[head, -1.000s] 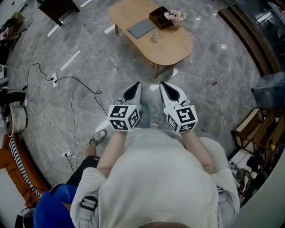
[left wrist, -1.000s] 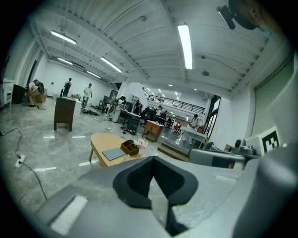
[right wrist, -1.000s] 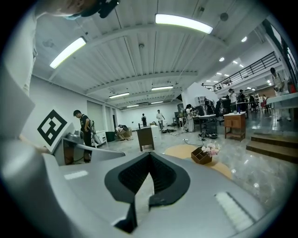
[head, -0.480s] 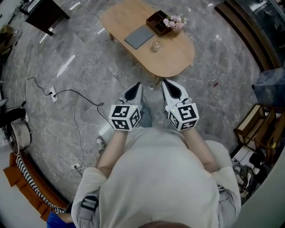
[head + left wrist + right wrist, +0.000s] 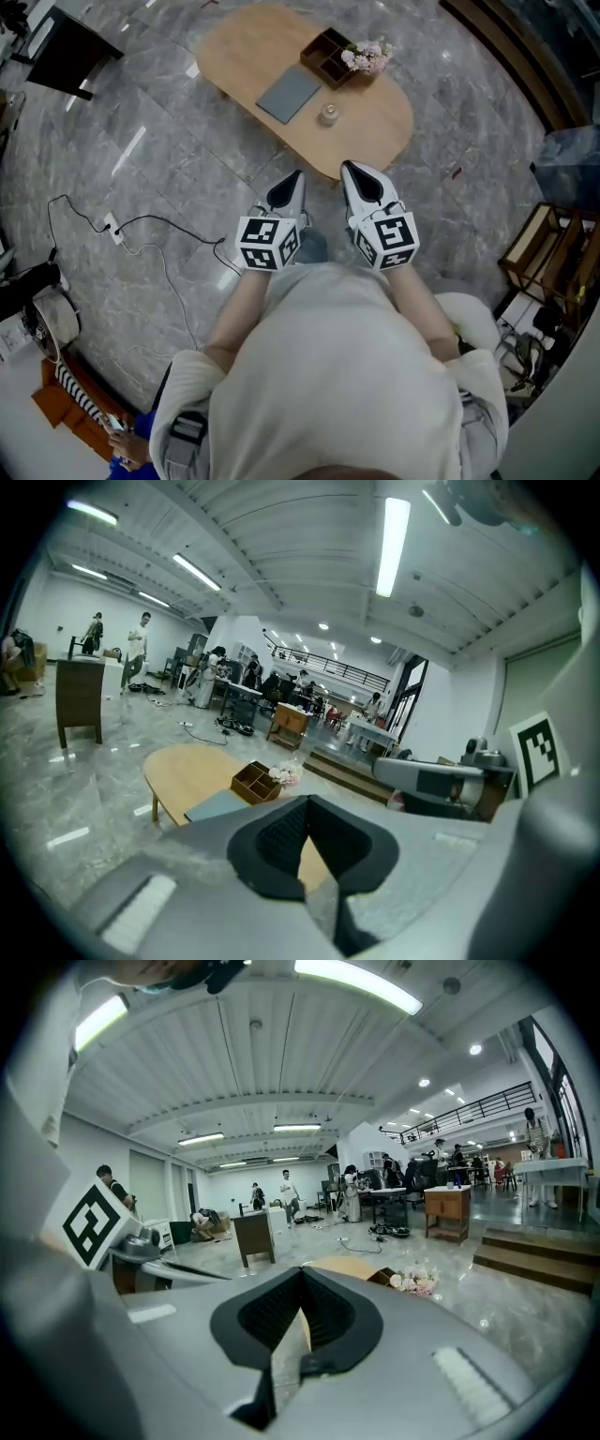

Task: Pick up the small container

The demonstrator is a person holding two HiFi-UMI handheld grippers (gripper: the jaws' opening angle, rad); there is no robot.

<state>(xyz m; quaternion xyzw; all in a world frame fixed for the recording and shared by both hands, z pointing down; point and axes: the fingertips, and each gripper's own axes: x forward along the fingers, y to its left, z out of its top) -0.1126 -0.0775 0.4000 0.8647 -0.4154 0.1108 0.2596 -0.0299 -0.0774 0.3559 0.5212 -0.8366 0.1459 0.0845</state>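
Glass small container [image 5: 328, 113] ahead of right hand-held gripper [image 5: 348, 168], apart.

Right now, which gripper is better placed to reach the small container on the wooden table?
Right, by a small margin. In the head view the right gripper lies slightly nearer the small container; the left gripper is a little further back and to the side. Both are shut and empty.

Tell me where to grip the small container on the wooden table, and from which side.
Probably grip the small container across its round side wall, coming from the near edge of the table. It stands alone, apparently upright; the grey mat and wooden box sit beyond it.
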